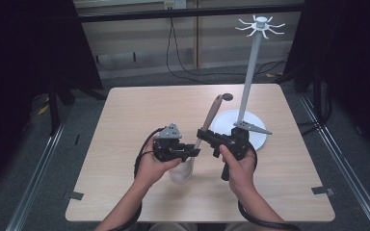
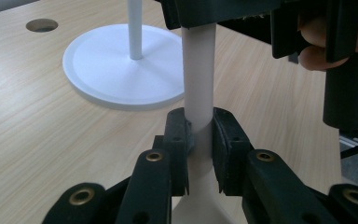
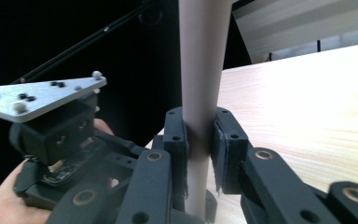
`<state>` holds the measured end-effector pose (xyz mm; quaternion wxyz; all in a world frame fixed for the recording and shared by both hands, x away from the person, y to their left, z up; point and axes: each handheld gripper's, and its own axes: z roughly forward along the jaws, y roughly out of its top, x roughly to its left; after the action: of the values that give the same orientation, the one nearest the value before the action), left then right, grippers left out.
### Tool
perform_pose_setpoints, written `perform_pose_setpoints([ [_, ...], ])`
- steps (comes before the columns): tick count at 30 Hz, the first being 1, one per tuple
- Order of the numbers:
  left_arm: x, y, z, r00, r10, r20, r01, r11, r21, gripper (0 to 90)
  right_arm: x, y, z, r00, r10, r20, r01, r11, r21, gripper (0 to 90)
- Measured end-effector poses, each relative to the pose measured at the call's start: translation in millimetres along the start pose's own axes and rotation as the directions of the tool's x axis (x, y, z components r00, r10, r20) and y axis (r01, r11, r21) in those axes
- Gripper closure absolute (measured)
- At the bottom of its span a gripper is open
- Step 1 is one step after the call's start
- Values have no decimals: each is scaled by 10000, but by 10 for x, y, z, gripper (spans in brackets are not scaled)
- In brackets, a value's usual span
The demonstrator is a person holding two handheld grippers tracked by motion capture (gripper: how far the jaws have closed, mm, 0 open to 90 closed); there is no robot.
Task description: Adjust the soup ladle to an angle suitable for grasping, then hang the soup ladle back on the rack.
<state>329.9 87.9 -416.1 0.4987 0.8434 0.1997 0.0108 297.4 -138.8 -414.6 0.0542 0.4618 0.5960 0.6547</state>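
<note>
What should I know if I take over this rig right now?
Left tool: shut on the spatula, low on its handle, just above the pale blade.
Right tool: shut on the same handle, a little higher up.
The spatula is held tilted above the table, handle end up.
The white hanger stand sits on its round base at the right, its top hooks empty.
Done: spatula lifted, held by both tools.
Left, probably: hang it on a hook.

Pale beige spatula [image 1: 207,126] with white blade, black left gripper [image 1: 192,153] and black right gripper [image 1: 203,134], each topped by a grey plate, white round-based stand [image 1: 262,136], light wood-grain table [image 1: 139,110], dark grey floor
</note>
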Motion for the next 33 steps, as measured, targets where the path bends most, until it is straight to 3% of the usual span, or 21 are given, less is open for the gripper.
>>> perform_pose_setpoints([
  [5, -17, -21, 23, 10000, -57, 11, 57, 9996, -270, 763, 1, 7, -15, 9994, -327, -95, 328, 9995, 41, 778],
  [9, -4, -23, -8, 9997, -229, 8, 229, 9985, -487, 661, 1, 11, -35, 9980, -631, -91, 632, 9980, 79, 778],
  [15, 45, -113, -54, 9971, -525, -559, 475, 9951, -864, 325, -37, 62, -90, 9950, -1001, -53, 1001, 9950, 19, 778],
  [19, 98, -245, -82, 9928, -834, -856, 756, 9931, -899, 177, -52, 108, -131, 9913, -1316, 98, 1315, 9913, 78, 778],
  [22, 133, -351, -96, 9885, -1098, -1036, 1003, 9906, -928, 138, -65, 141, -156, 9888, -1483, 147, 1481, 9888, 179, 778],
  [25, 149, -399, -107, 9865, -1060, -1252, 975, 9926, -727, 119, -71, 162, -169, 9871, -1584, 236, 1578, 9872, 244, 778],
  [33, 181, -493, -146, 9844, -1124, -1354, 1039, 9922, -682, 102, -109, 275, -220, 9779, -2049, 409, 2034, 9784, 380, 778],
])
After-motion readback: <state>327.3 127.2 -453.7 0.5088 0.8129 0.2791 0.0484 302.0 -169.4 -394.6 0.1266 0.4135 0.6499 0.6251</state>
